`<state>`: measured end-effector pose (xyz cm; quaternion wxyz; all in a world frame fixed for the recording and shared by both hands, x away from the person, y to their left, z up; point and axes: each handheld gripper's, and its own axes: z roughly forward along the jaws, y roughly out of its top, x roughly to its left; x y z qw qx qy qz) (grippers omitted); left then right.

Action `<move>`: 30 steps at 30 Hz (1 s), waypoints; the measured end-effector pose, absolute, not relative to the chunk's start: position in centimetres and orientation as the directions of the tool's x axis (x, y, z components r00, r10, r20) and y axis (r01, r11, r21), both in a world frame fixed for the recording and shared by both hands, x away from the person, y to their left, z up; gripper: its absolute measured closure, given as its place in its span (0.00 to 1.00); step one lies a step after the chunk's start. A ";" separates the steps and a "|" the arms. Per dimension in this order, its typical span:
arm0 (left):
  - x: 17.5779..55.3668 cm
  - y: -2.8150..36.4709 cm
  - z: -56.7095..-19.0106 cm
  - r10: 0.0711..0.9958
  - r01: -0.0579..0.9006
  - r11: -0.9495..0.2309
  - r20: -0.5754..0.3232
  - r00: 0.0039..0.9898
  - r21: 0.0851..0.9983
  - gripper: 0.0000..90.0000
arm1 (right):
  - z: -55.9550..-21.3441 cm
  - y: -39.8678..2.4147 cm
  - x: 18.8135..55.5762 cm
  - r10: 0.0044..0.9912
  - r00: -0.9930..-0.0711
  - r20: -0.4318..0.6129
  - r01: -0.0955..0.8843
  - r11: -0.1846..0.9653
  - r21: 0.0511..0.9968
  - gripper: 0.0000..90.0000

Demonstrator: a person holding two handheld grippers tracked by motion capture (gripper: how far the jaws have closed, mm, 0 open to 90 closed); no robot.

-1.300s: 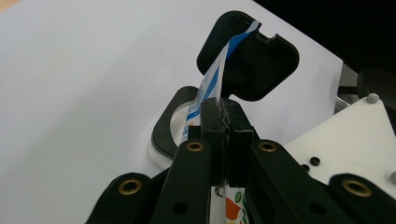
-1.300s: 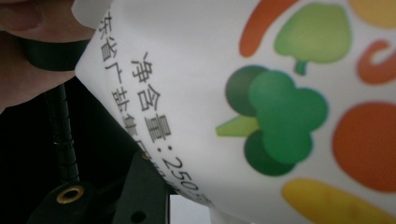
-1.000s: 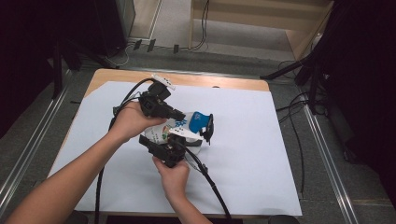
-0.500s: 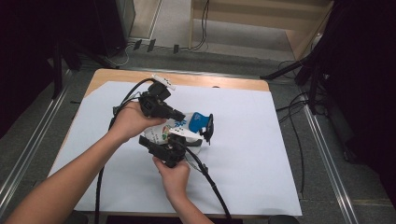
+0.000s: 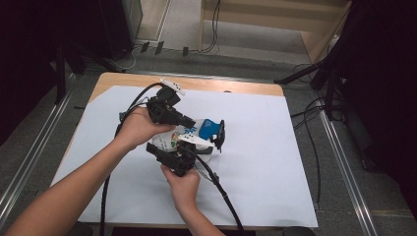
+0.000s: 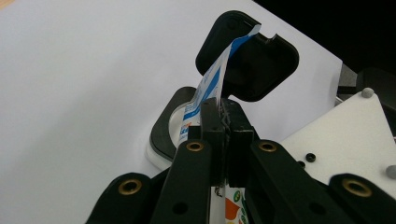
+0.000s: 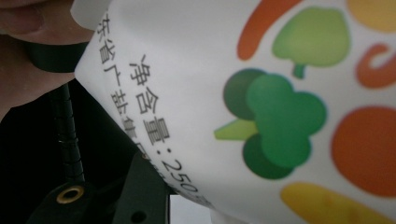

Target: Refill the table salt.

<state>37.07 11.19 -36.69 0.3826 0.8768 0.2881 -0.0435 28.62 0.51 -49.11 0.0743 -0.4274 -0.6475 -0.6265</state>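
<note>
The left hand-held gripper (image 6: 223, 122) is clenched on the sealed edge of the one food pouch (image 5: 193, 133), a white and blue bag printed with vegetables, held just above the paper-covered worktop (image 5: 275, 162). The right hand-held gripper (image 5: 189, 150) grasps the pouch's body from below. Two hands (image 5: 140, 127) work one pouch. In the right gripper view the printed text is cut off, and the jaw tips are hidden behind the pouch.

Glossy printed plastic pouch (image 5: 189, 133), matt white paper sheet (image 5: 275, 147), wooden table (image 5: 231, 84).
</note>
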 end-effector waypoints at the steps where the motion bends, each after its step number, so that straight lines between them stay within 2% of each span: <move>1: 37.1 11.2 -36.7 0.474 0.539 -0.540 -0.296 0.829 0.646 1.00 | -49.1 0.5 28.6 0.458 -0.624 0.633 0.647 -0.151 0.748 0.74; 30: 37.2 10.9 -36.7 0.472 0.541 -0.528 -0.302 0.828 0.655 1.00 | -49.2 0.1 28.9 0.432 -0.597 0.676 0.677 -0.182 0.713 0.75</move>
